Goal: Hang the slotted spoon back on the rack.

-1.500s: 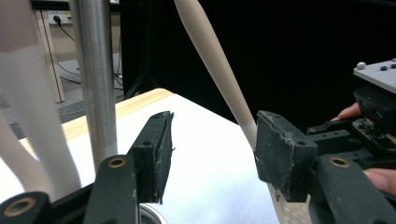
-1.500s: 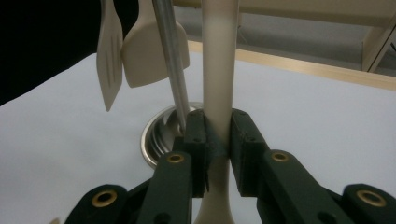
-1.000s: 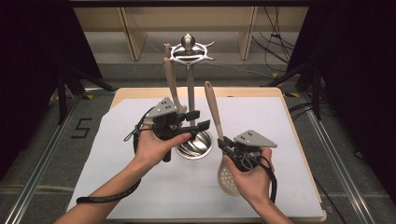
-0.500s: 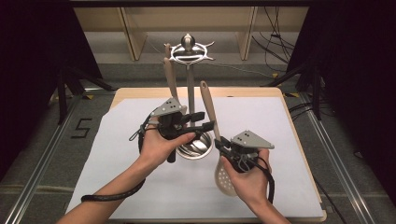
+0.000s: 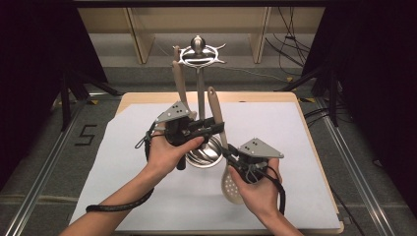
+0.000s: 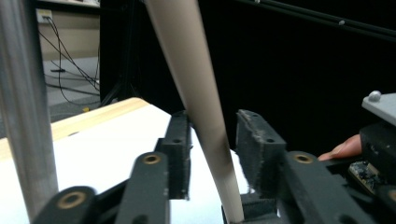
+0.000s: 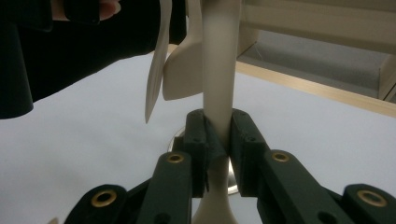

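Black "5" (image 5: 85, 136) marked on the grey floor left of the table

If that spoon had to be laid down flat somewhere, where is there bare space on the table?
The white sheet is bare left of the left tool, and again right of the right tool toward the table's right edge. The middle is crowded: the stand's bowl base, both hands and the slotted spoon meet there.

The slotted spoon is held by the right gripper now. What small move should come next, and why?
Probably close the left gripper on the slotted spoon handle: its jaws stand open around the handle, not touching, while the right gripper already clamps it lower down.
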Available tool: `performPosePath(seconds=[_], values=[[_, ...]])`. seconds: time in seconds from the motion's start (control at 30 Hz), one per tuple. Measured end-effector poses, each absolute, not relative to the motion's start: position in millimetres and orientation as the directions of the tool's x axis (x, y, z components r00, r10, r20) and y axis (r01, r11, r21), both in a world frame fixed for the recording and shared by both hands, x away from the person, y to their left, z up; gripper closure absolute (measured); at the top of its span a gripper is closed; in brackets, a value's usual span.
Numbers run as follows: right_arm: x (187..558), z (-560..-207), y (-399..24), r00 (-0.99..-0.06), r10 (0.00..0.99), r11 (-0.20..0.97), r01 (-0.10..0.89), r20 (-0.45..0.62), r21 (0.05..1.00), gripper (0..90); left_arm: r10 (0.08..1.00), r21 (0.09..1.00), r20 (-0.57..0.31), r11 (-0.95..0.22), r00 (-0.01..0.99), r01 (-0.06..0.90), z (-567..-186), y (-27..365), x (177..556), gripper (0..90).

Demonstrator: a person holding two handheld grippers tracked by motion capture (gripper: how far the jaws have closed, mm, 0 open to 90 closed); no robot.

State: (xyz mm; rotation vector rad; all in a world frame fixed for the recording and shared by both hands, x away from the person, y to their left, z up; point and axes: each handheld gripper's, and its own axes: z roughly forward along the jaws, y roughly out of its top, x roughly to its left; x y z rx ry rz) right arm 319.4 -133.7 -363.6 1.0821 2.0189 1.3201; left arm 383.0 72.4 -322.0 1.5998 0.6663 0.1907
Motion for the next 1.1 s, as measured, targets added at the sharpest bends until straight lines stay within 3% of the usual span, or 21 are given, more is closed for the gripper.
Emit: performPosePath(seconds=[0.1,0.13,0.2,0.27,0.4,0.73,1.1], values=[[321.7,-365.3,-132.3,-0.596,0.803,0.246,0.306,-0.017,0.92,78.8,0.505,0.955,-0.256,0.003,0.824,0.295,-320.5,73.6,381.0,70.8],[320.8,-365.3,-129.9,-0.593,0.805,0.221,0.331,0.02,0.917,78.8,0.501,0.957,-0.253,0.002,0.827,0.291,-320.2,73.5,380.0,71.5],[321.8,-364.5,-130.8,-0.585,0.811,0.251,0.308,-0.026,0.918,78.7,0.491,0.956,-0.258,0.006,0.832,0.292,-319.4,73.9,378.0,72.8],[321.0,-364.4,-128.6,-0.597,0.802,0.24,0.321,-0.001,0.916,78.6,0.475,0.957,-0.26,0.011,0.841,0.289,-318.7,74.4,376.5,74.2],[321.1,-364.4,-125.2,-0.588,0.809,0.243,0.305,-0.018,0.921,78.1,0.464,0.967,-0.216,-0.021,0.859,0.254,-314.9,76.5,372.3,74.9],[320.8,-362.6,-126.9,-0.627,0.778,0.277,0.277,-0.046,0.92,59.7,0.453,0.982,-0.116,-0.083,0.884,0.171,-308.4,94.0,376.6,75.1],[316.8,-362.9,-145.1,-0.614,0.788,0.254,0.278,-0.031,0.926,57.0,0.47,0.983,-0.113,-0.077,0.875,0.168,-304.5,108.8,381.5,75.2]])
